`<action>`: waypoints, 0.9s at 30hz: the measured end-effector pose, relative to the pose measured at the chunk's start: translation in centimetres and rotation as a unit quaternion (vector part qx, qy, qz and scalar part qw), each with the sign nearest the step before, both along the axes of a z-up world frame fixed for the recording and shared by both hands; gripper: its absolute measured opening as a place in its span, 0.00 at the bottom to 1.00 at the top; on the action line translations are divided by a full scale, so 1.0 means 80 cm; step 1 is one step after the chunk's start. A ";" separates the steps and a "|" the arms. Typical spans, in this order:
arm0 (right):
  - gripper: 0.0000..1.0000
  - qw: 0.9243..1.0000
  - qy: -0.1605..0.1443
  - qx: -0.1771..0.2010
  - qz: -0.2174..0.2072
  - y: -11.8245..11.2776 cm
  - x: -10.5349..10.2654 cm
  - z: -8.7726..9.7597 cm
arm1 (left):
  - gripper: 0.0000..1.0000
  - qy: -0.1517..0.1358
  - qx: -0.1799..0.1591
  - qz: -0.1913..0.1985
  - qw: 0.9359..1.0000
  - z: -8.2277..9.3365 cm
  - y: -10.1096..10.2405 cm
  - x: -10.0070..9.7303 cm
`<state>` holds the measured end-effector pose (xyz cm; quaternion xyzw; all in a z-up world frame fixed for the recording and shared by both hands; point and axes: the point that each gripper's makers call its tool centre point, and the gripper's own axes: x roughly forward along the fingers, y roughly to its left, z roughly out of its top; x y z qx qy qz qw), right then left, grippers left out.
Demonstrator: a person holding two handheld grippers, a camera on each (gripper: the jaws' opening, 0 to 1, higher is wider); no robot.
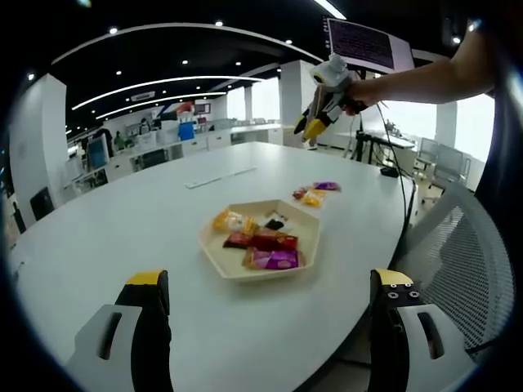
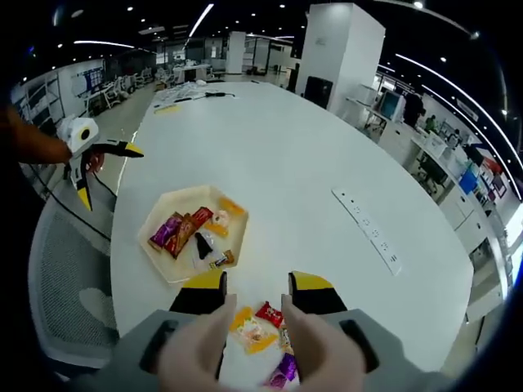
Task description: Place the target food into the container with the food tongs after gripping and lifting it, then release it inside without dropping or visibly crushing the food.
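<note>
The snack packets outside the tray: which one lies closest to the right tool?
The orange-and-white packet, directly between the right tool's jaws. The red packet sits beside it toward one jaw; the purple packet lies lower, nearer the camera.

Right gripper view: the right tongs [image 2: 258,292] cover the edges of the loose snack packets [image 2: 260,325], and the lower packets run out of frame at the bottom. Packet labels in the tray [image 2: 163,263] are too small to read. Left gripper view: the left tongs [image 1: 270,286] are cut off by the bottom edge. The far packets [image 1: 315,193] on the counter [image 1: 122,229] are too small to identify.
</note>
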<state>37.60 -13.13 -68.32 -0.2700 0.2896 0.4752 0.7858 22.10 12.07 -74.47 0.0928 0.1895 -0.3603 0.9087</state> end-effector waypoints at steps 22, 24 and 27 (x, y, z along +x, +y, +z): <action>0.30 1.000 0.003 0.011 0.005 -0.029 0.005 -0.025 | 0.99 0.009 0.002 0.003 1.000 -0.004 0.002 0.000; 0.29 1.000 -0.002 0.014 0.016 -0.028 0.004 -0.029 | 0.99 0.008 0.001 0.004 1.000 -0.004 0.003 0.001; 0.30 1.000 0.001 0.019 0.015 -0.030 0.006 -0.034 | 0.99 0.008 0.000 0.008 1.000 -0.003 0.004 0.001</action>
